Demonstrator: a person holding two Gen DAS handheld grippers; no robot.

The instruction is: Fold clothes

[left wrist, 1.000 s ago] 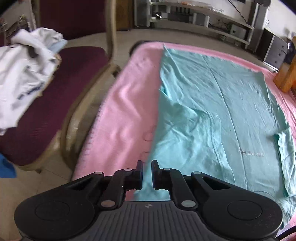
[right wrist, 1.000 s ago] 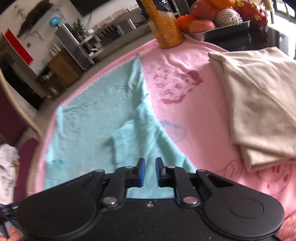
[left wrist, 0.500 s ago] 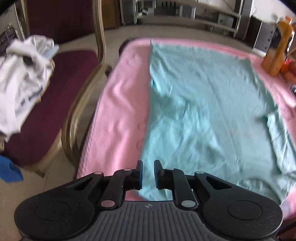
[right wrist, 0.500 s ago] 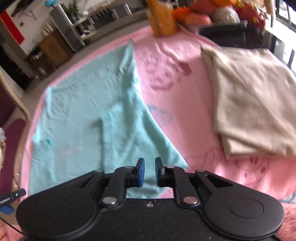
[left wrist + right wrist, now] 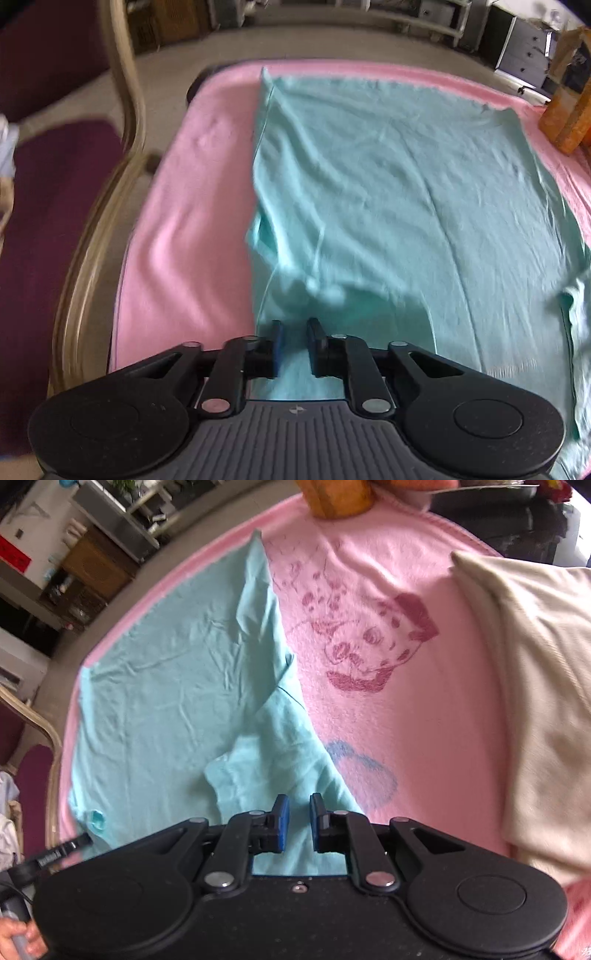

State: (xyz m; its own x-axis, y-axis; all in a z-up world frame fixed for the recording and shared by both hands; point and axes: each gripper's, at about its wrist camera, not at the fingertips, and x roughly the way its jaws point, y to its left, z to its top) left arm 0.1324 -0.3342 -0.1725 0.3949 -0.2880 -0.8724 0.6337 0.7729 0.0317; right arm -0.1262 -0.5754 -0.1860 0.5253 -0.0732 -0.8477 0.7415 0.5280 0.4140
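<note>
Teal shirt (image 5: 388, 192) spread mostly flat over a pink blanket (image 5: 192, 221) on the counter, wrinkly, with one sleeve (image 5: 258, 775) flopped back onto the body near the right side. Left hand-held gripper (image 5: 293, 332) right over the near left edge of the shirt, fingers a small gap apart with teal cloth visible through the gap, but can't tell if any fabric is actually pinched. Right hand-held gripper (image 5: 298, 808) same deal over the near right corner, blue-padded fingers (image 5: 282, 823) slightly apart, nothing obviously clamped. Folded beige garment (image 5: 535, 686) sitting on the blanket well off to the right of the shirt. Dalmatian print (image 5: 373, 642) on the blanket between the two. Orange bottle (image 5: 569, 107) at the far corner, maroon chair (image 5: 62, 206) just beside the left edge.
</note>
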